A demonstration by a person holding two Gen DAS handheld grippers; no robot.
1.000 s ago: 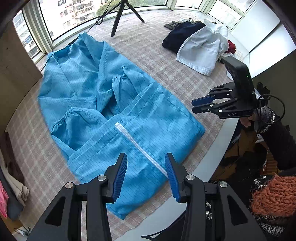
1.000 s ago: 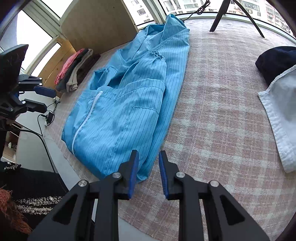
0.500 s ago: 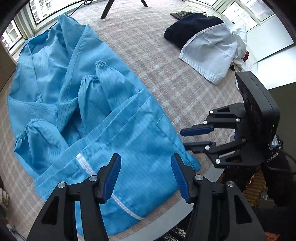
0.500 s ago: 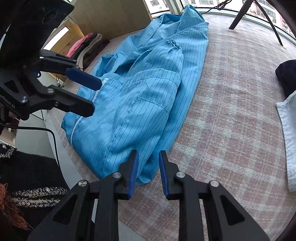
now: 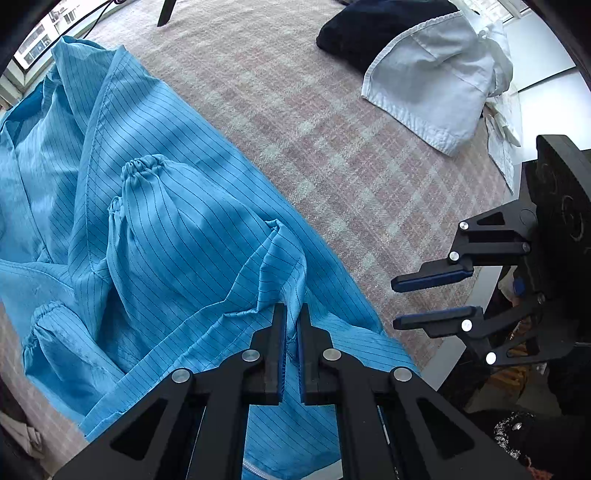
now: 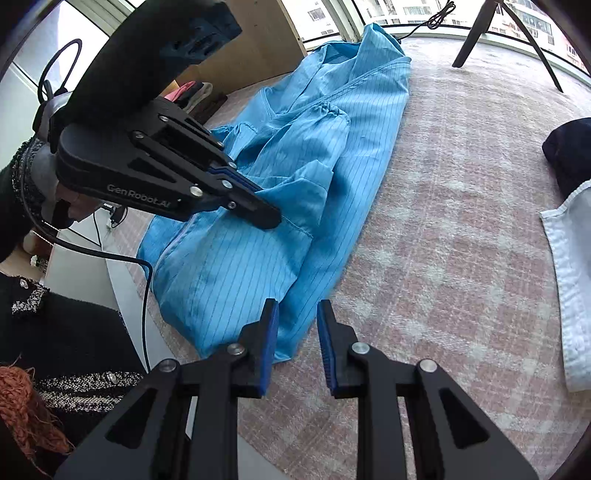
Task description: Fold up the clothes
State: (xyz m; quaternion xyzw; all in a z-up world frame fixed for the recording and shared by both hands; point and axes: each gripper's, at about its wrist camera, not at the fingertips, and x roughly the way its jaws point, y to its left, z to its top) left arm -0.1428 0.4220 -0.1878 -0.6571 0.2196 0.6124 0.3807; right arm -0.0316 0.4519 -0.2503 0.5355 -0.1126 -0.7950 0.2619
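Claw, left (image 5: 291,325), is pinching coat (image 5: 177,258) fold; right claw (image 6: 295,332) is hovering parted, empty, over its corner near the tabletop (image 5: 369,155) edge.

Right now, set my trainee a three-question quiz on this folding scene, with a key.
1. True or false: the left gripper is pinching a raised fold of the blue striped garment.
2. Which describes the right gripper? A) shut on the white garment B) open, hovering at the blue garment's near corner, holding nothing C) gripping the tripod leg
3. Fill in: the white garment partly overlaps a ____ garment on the checked cloth.

Key: 1 true; 2 B; 3 dark navy
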